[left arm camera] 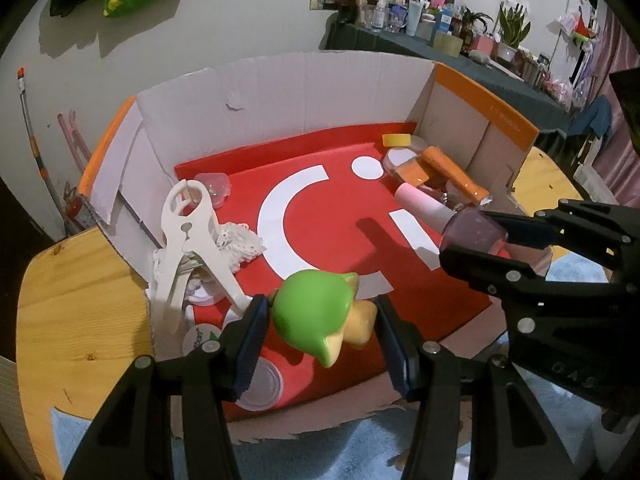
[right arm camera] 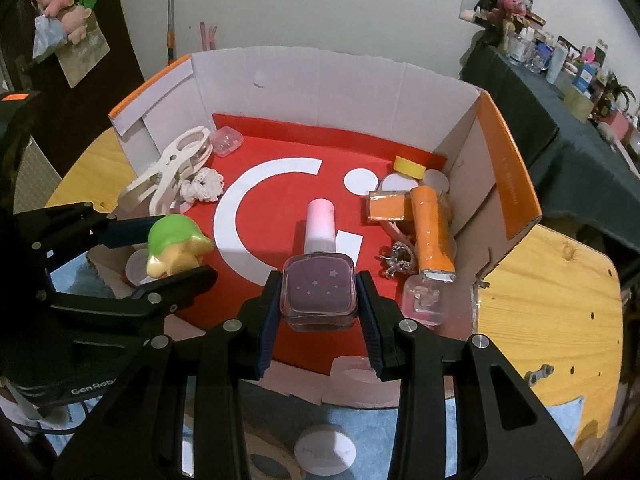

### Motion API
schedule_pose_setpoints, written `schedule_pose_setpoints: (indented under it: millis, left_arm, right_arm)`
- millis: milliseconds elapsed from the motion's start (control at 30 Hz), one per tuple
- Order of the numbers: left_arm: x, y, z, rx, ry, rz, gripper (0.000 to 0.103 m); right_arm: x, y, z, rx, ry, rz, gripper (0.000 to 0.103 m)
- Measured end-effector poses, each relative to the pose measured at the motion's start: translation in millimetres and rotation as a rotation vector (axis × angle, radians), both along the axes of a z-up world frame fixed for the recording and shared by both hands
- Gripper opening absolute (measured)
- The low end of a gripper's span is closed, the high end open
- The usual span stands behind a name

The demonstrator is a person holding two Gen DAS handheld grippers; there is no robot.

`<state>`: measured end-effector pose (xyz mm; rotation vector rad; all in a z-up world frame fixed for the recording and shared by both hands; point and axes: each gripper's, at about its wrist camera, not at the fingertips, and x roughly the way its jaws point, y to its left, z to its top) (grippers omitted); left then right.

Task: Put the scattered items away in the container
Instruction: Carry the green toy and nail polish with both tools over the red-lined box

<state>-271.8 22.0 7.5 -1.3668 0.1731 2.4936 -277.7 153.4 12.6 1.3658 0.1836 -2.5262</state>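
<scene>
both grippers point steeply down into the cardboard box [left arm camera: 304, 92], each with something clamped between its pads. the left gripper [left arm camera: 320, 328] is closed on a green and yellow toy [left arm camera: 320, 312], held above the near left part of the box's red floor; from the right wrist view the same toy [right arm camera: 172, 246] sits between the left gripper's fingers just inside the box's near left edge. the right gripper [right arm camera: 320, 292] is closed on a purple nail polish bottle [right arm camera: 319, 292] with a pink cap, the cap pointing toward the box's far wall, the glass body squeezed at its sides. in the left wrist view that bottle [left arm camera: 472, 232] hangs over the box's near right side, the right gripper [left arm camera: 480, 236] reaching in from the right.

already in the box: a white clamp [left arm camera: 192, 240] leaning at its left wall over a bit of white lace [left arm camera: 236, 244], an orange flashlight [right arm camera: 432, 232] along its right wall, a yellow tape roll [right arm camera: 408, 166] in its far right corner, and a clear plastic case [right arm camera: 226, 142] at its far left.

the toy's lower half is hidden behind the left gripper's fingers, so its full shape is unclear. a round lid [left arm camera: 260, 388] under the left finger is partly covered. the small silvery piece [right arm camera: 394, 260] beside the flashlight is too tangled to identify. the holders' hands are out of frame.
</scene>
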Motion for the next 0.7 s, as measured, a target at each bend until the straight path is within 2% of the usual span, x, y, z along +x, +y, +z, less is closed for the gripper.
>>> schedule_pose_setpoints:
  millis: [700]
  left_arm:
    - [-10,13,-14,-0.075,-0.041,-0.028,0.056]
  right_arm:
    - [-13,3,-18,0.028,-0.055,0.004,0.034]
